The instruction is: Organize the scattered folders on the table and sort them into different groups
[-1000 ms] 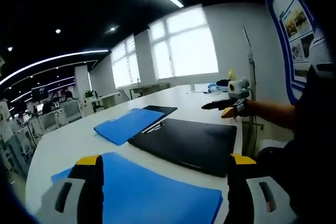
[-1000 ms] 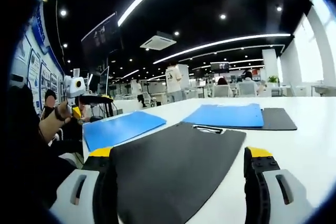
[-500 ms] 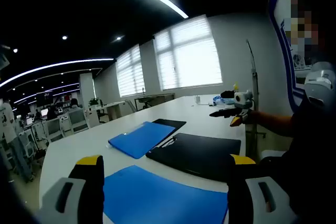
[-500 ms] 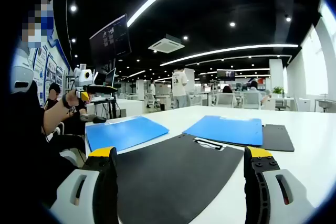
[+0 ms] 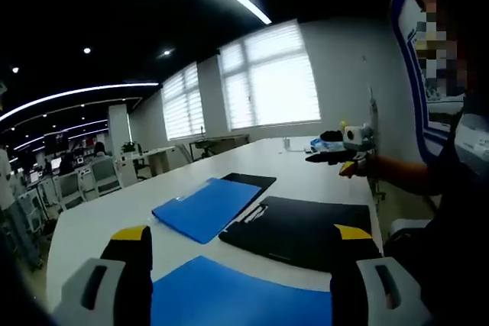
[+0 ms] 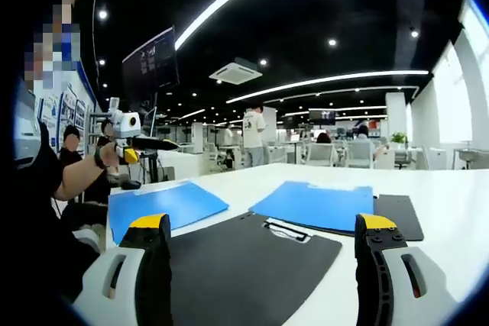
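Observation:
Several folders lie on the white table [image 5: 92, 223]. In the left gripper view a blue folder [image 5: 237, 295] lies just beyond my open left gripper [image 5: 241, 284]. Past it are a black clipboard [image 5: 306, 230] and a second blue folder [image 5: 206, 208] that partly covers a black folder [image 5: 250, 181]. The right gripper [image 5: 336, 156] hovers above the table's right side, held by a hand. In the right gripper view my open right gripper [image 6: 263, 272] frames the black clipboard [image 6: 244, 253]. A blue folder [image 6: 160, 204] lies to its left, another blue folder [image 6: 313, 204] and the black folder [image 6: 401, 215] behind. The left gripper [image 6: 145, 144] is held in the air.
The person's dark sleeve and body [image 5: 451, 211] fill the table's near edge. Small items [image 5: 325, 139] sit at the table's far end below bright windows [image 5: 267, 74]. Office desks, chairs and a standing person [image 6: 254, 137] are beyond the table.
Both views have shifted as the hands rose and drew back a little, so the folders look smaller and lower. The folders themselves lie where they were. Both grippers stay open.

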`<state>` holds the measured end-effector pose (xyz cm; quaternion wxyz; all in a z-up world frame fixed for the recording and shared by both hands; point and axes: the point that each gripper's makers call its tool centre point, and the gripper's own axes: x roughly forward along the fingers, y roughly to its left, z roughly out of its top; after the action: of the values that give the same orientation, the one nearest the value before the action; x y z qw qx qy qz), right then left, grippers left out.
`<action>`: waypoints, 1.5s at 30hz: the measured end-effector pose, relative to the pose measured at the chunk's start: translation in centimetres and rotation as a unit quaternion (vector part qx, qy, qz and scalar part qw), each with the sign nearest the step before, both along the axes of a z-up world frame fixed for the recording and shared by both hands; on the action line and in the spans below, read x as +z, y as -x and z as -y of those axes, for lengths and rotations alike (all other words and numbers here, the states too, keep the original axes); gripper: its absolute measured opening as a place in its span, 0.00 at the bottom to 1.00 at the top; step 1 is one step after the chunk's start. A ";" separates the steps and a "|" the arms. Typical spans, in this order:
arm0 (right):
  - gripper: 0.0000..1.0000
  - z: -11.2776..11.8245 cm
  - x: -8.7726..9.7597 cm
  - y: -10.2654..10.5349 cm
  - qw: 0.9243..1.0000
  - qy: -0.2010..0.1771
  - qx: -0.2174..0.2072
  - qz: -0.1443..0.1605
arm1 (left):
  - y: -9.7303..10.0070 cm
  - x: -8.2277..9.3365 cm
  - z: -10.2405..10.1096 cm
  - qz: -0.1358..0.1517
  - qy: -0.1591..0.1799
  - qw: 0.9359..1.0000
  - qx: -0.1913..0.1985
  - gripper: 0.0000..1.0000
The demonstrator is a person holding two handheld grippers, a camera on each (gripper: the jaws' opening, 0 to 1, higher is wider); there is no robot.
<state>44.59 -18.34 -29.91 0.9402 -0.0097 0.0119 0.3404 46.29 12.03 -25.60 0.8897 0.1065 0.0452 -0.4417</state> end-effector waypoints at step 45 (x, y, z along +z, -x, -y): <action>0.94 1.2 -1.7 -19.2 0.998 0.000 -0.041 -0.038 | -22.3 -6.7 6.7 -0.084 -0.017 0.996 0.008 0.97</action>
<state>63.82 -19.57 -31.66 0.9521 0.0033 0.0479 0.3022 68.63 5.36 -32.35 0.8843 0.0837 0.1277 -0.4412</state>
